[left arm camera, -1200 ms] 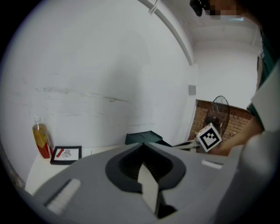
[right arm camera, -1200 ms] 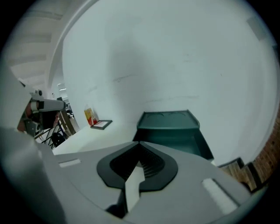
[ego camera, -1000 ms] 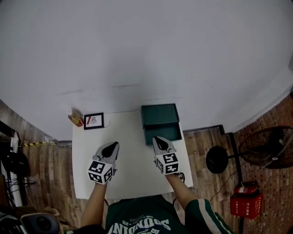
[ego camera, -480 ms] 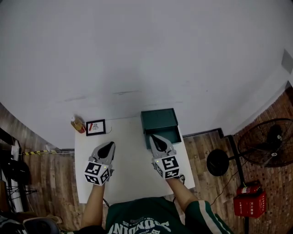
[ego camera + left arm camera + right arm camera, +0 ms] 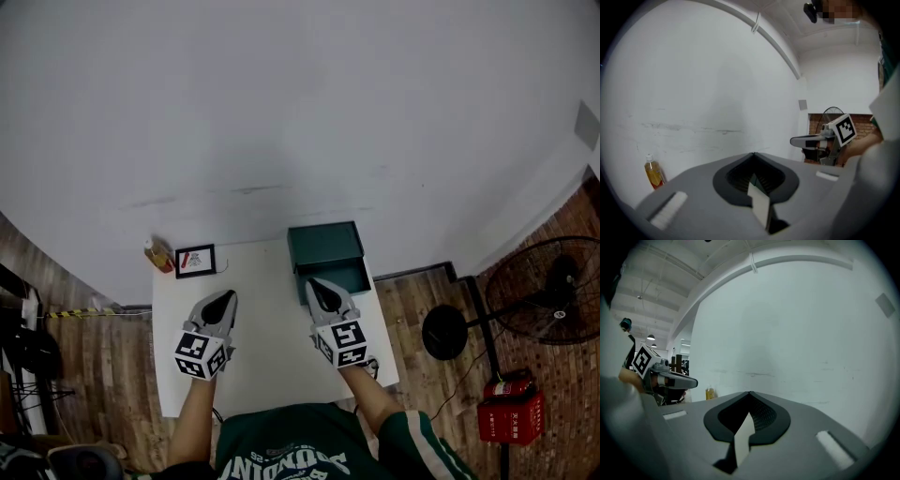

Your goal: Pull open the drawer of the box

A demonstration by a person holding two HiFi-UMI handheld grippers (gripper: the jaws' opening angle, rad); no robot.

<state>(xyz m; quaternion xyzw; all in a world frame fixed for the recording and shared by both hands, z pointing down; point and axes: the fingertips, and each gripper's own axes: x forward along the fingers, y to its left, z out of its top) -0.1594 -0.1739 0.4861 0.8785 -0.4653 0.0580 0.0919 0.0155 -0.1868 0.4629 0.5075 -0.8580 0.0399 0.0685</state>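
The dark green rectangular box [image 5: 325,244] is sitting far right on the white surface [image 5: 267,361], its drawer [image 5: 335,277] just ahead of the right tongs [image 5: 318,285], which, like the left tongs [image 5: 227,298], are hanging closed and empty.

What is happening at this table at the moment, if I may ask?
A person holds a gripper in each hand over a white table. The drawer of the green box looks pulled out already. The right gripper, shut and empty, is close to the drawer's front. The left gripper, also shut and empty, hovers over bare tabletop.
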